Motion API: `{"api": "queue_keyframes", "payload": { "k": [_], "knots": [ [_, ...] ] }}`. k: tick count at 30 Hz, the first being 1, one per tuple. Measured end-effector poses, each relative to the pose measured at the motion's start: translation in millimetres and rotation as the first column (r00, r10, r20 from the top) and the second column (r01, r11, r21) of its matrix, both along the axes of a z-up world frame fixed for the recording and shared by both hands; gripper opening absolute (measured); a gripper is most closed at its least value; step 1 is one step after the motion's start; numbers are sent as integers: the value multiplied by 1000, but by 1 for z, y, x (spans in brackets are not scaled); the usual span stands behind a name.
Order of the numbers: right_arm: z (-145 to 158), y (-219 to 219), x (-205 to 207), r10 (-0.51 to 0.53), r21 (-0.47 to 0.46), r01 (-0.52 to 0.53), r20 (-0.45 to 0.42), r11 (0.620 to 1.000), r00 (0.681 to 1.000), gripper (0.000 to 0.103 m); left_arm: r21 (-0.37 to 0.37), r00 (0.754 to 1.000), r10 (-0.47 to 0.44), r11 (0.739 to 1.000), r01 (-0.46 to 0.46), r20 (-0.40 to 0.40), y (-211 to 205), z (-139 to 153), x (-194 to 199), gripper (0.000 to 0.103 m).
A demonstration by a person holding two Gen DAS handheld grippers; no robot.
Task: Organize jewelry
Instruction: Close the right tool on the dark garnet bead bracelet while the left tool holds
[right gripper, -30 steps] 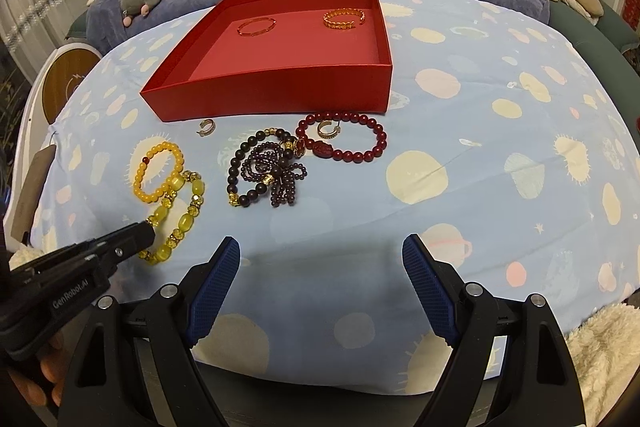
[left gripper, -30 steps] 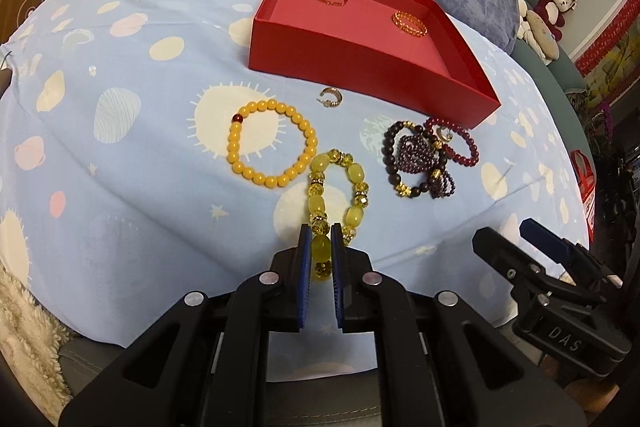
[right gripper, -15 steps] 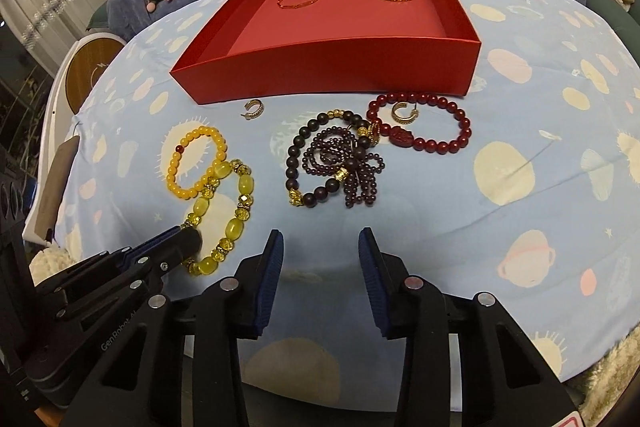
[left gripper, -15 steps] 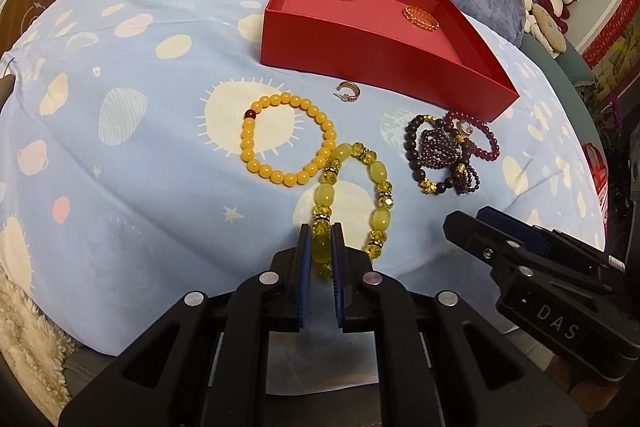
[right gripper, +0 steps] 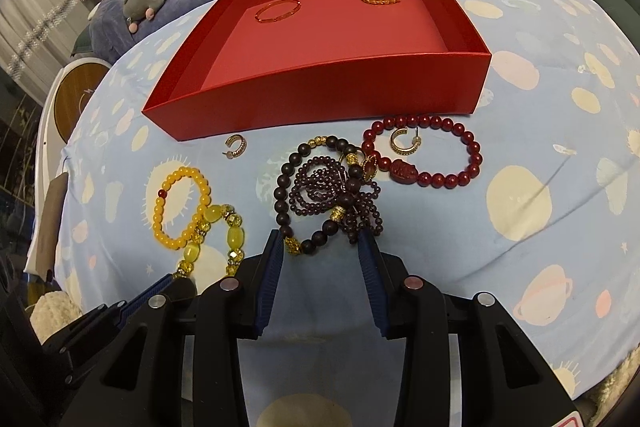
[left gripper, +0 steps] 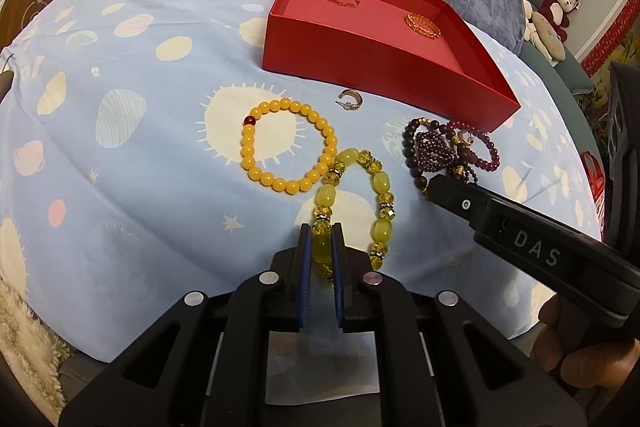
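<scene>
A blue patterned sheet (left gripper: 132, 163) is spread beneath a red box (right gripper: 320, 95), in which two thin bangles are seen. The right gripper (right gripper: 320, 247) is held parted around the dark bead bracelet (right gripper: 320, 195) (no contact visible). The left gripper (left gripper: 320, 231) is clamped on the yellow-green bracelet (left gripper: 380, 183), lying on the sheet beside the yellow bead bracelet (left gripper: 286, 147).

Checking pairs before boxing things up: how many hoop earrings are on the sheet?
2. One hoop earring lies by the red box; another hoop earring lies inside the red bead bracelet. More could be hidden.
</scene>
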State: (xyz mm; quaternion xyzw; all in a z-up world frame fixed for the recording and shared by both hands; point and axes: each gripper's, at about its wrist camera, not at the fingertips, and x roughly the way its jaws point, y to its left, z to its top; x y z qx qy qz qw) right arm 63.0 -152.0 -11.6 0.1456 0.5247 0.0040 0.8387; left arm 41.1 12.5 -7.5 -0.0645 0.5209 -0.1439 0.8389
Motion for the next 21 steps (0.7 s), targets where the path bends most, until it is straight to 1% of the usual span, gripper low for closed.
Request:
{"api": "queue_keyframes", "payload": {
  "k": [4, 8, 10, 16, 17, 19, 20, 21],
  "knots": [
    [-1, 1, 7, -12, -15, 12, 7, 1000, 1000, 35, -1, 1000, 0, 1000, 0, 3, 0, 0, 0, 10],
    [-1, -2, 10, -13, -14, 13, 11, 1000, 1000, 20, -2, 1000, 1, 1000, -1, 4, 0, -1, 0, 10],
    [-1, -4, 8, -10, -19, 10, 6, 1000, 1000, 10, -4, 1000, 1, 1000, -1, 3, 0, 0, 0, 10],
    [5, -16, -4, -22, 14, 22, 17, 1000, 1000, 8, -9, 1000, 5, 1000, -5, 0, 1, 1, 0, 10],
    [7, -18, -7, -23, 20, 23, 20, 1000, 1000, 6, -9, 1000, 5, 1000, -5, 0, 1, 1, 0, 10],
    [11, -21, -10, -24, 28, 24, 25, 999, 999, 6, -6, 1000, 5, 1000, -5, 0, 1, 1, 0, 10],
    [14, -22, -12, -24, 29, 23, 29, 999, 999, 0, -4, 1000, 4, 1000, -4, 1, 0, 1, 0, 10],
    [16, -23, -14, -21, 26, 20, 33, 999, 999, 1, -2, 1000, 4, 1000, -4, 0, 0, 1, 0, 10]
  ]
}}
